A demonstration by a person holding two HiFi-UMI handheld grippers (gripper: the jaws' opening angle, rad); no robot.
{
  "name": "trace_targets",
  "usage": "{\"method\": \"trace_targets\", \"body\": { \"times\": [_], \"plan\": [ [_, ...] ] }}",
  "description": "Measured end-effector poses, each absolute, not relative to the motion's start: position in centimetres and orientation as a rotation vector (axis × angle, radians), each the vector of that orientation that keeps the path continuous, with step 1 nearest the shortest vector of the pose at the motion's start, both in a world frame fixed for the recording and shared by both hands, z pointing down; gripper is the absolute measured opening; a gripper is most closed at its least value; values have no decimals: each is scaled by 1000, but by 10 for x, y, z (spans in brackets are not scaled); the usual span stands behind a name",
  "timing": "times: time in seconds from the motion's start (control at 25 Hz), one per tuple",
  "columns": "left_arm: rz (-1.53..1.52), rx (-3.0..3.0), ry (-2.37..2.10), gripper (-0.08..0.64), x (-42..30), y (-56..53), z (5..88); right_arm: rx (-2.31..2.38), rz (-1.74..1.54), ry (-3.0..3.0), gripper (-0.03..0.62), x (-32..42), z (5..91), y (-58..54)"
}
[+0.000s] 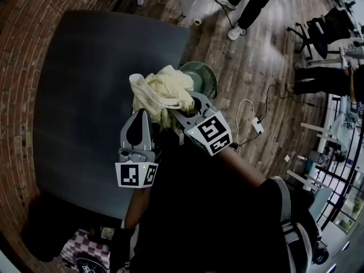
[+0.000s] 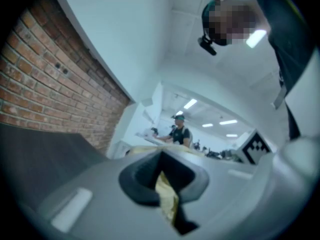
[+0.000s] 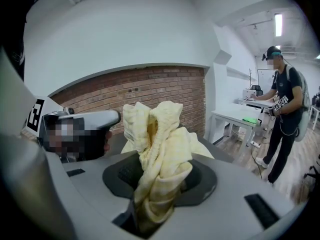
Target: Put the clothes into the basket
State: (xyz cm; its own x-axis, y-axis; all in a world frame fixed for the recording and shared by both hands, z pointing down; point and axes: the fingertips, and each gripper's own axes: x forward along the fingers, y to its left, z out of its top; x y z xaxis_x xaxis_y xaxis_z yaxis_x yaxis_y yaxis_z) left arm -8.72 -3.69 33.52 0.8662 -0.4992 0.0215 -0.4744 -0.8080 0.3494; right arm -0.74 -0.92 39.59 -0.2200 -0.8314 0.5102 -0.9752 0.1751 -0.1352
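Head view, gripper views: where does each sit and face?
Head view: on the person's head, steeply down at dark grey table; both grippers show.
Left gripper view: on the left gripper, facing a red brick wall; own jaws show.
Right gripper view: on the right gripper, facing brick wall; left gripper shows.
All share the pale yellow bunched cloth.

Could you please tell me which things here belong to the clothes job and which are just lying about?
Job: yellow garment; left hand-held gripper and right hand-held gripper, both shut on it.
Lying about: power strip; office chair; tape roll.
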Motion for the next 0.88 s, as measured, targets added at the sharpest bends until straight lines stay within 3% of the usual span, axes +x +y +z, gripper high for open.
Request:
{"method": "trace_targets", "body": {
  "times": [0.32, 0.88],
  "plan": [
    [-85, 2716, -628, 3, -24, -9, 332, 1807, 637, -2114, 153, 45, 384, 23],
    [-68, 2739, -523, 3, 20, 8, 333, 1926, 609, -2060, 153, 89, 374, 48]
  ]
}}
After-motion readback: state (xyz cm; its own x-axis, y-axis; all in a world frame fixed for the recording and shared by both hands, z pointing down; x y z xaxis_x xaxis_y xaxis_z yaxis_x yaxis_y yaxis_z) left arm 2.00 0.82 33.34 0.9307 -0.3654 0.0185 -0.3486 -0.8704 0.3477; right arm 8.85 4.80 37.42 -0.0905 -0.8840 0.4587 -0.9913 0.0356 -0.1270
